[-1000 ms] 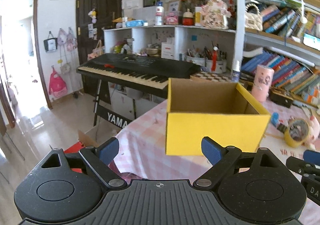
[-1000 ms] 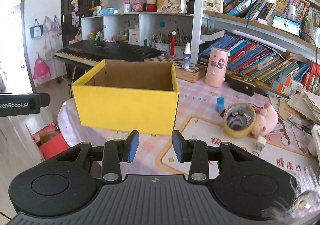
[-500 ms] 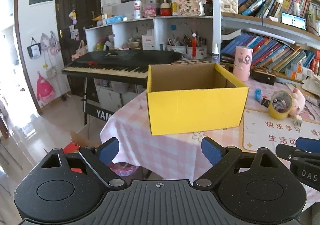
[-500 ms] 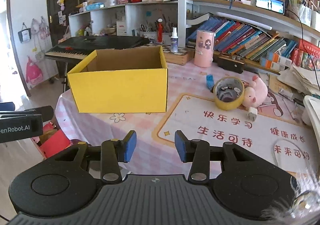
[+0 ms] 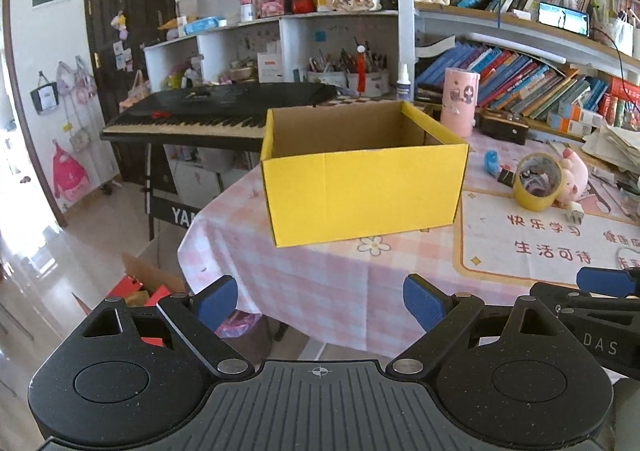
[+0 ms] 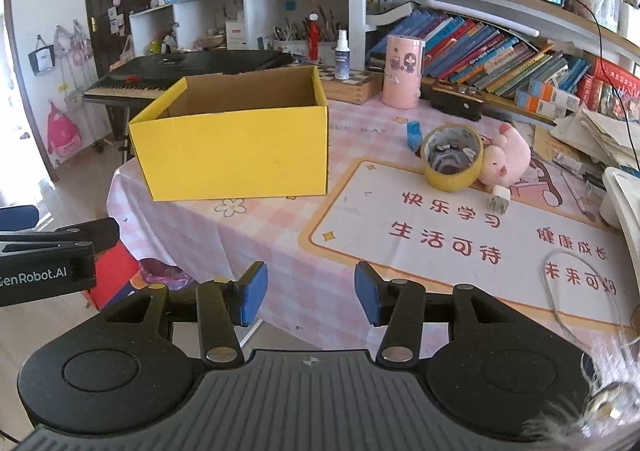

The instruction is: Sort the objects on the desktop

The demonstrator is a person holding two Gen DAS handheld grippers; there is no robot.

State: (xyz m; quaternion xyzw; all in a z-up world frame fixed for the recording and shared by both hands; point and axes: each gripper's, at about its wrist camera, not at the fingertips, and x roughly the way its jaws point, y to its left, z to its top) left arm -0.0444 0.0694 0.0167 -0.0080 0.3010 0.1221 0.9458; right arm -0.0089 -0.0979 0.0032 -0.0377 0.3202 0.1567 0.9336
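Note:
An open yellow cardboard box (image 5: 362,191) (image 6: 236,155) stands on the pink checked tablecloth near the table's left edge; it looks empty. To its right lie a yellow tape roll (image 6: 452,163) (image 5: 536,187), a pink plush pig (image 6: 506,161), a small blue object (image 6: 414,135) and a white plug (image 6: 499,199). My left gripper (image 5: 318,301) is open and empty, held off the table's near edge in front of the box. My right gripper (image 6: 306,293) is open and empty above the near edge, right of the box.
A printed desk mat (image 6: 460,239) covers the table's right part. A pink cylinder (image 6: 402,71) and a spray bottle (image 6: 341,61) stand behind the box. Bookshelves run along the back right. A black keyboard piano (image 5: 216,115) stands left of the table. A thin wire loop (image 6: 576,291) lies near right.
Both grippers have pulled back from the box and away from the table. The right gripper's jaws have opened wider. The view has swung right, showing more of the desk mat.

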